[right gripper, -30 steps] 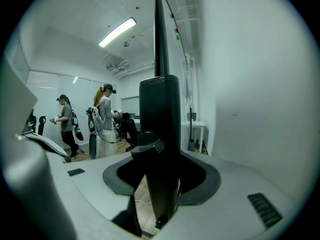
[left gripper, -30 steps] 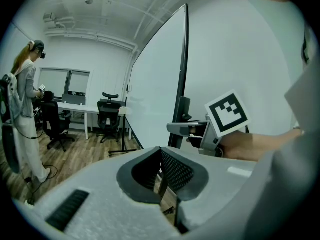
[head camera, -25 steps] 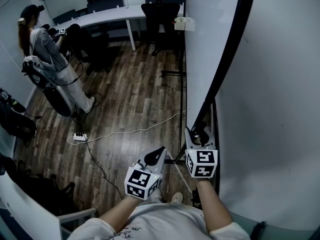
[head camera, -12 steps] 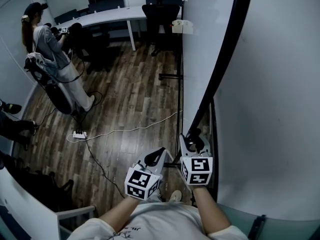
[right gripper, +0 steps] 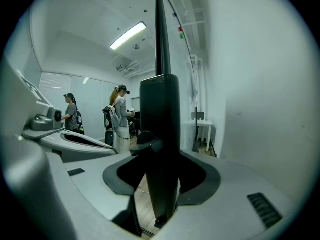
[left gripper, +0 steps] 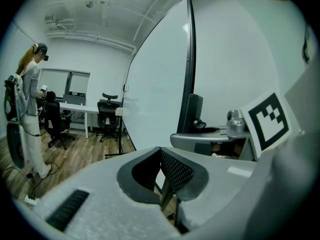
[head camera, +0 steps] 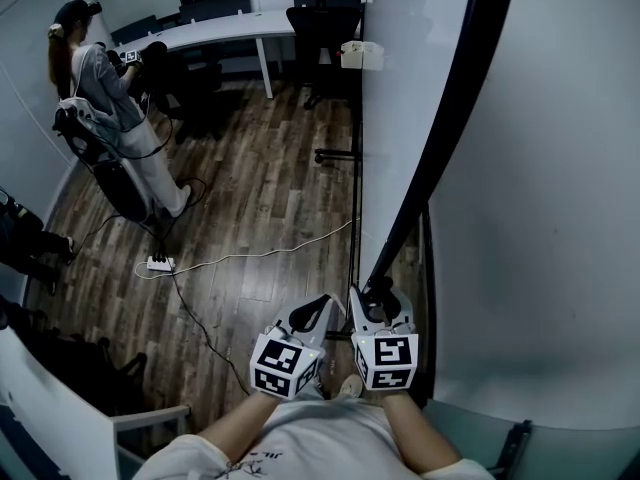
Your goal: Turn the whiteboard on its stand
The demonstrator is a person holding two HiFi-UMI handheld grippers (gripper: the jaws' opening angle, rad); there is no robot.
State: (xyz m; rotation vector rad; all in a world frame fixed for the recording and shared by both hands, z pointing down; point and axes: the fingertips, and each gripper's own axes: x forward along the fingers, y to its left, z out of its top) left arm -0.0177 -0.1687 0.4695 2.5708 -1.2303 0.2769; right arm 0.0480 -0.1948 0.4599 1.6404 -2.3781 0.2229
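Observation:
The whiteboard (head camera: 560,218) fills the right of the head view, its black frame edge (head camera: 440,138) running down to my right gripper (head camera: 380,298). That gripper is shut on the frame edge (right gripper: 160,134), which stands upright between the two jaws and fills the gap in the right gripper view. My left gripper (head camera: 312,313) hangs just left of it, shut with nothing between its pads (left gripper: 172,171). In the left gripper view the right gripper (left gripper: 200,136) shows on the frame (left gripper: 190,64), with its marker cube (left gripper: 267,121) behind.
A second white panel (head camera: 400,88) on a black foot (head camera: 340,154) stands just beyond the board. On the wooden floor lie a power strip (head camera: 158,264) and a white cable (head camera: 270,258). A person (head camera: 100,98) stands at a desk (head camera: 200,33) far left, near an office chair (head camera: 320,18).
My right gripper has moved left in the head view, closer to the left gripper, and the board's black edge has swung left with it. The left gripper has barely shifted.

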